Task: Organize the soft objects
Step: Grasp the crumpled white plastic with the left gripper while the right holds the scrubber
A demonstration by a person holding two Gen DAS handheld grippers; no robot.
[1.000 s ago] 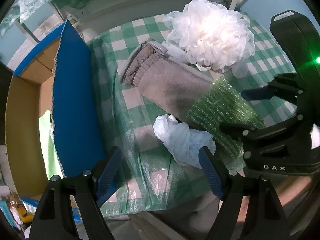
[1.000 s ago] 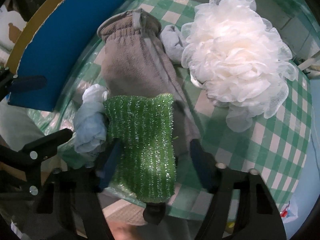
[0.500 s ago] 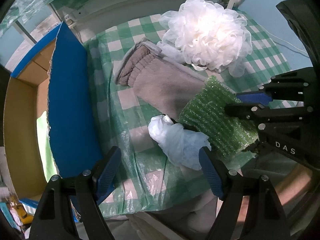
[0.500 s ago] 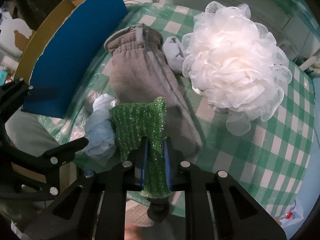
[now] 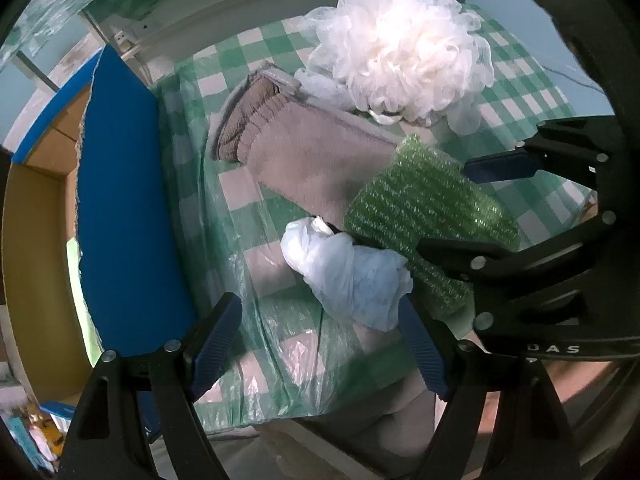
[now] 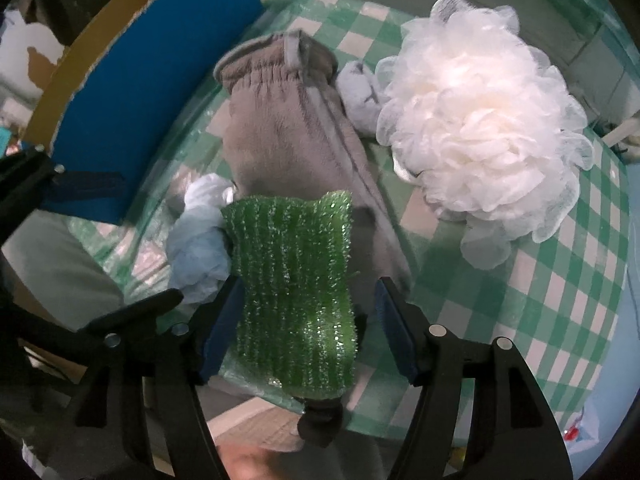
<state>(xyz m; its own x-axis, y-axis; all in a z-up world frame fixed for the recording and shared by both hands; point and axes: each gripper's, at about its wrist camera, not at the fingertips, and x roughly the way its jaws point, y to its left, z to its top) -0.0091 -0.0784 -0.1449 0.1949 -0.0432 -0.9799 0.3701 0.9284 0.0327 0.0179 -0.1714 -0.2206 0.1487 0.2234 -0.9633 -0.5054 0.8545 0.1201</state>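
The right gripper (image 6: 308, 320) had its 2 fingers squeezed tight on the green sparkly sponge (image 6: 292, 280) half a second ago, and now the jaws are opening again. The sponge sits between the 2 blue pads, but they do not press on it any more; there is a gap on the right side, and the left pad is just beside its edge. So the sponge was let go and it lies flat again, partly on top of the grey fuzzy mitt (image 6: 288, 120), at the near edge of the table with the green checked cloth (image 6: 560, 300). It looks like the grab did not work out, or the person wants a better hold, so the sponge is not yet put away. The left gripper (image 5: 320, 344) is spread wide and holds nothing; it has hardly moved. The crumpled pale blue bag (image 5: 348, 272) lies just in front of it, touching the sponge. The big white bath puff (image 5: 400, 48) is at the far side of the mitt. The blue cardboard box (image 5: 124, 208) stands open to the left, and nothing from the table pile has gone into it in this moment.
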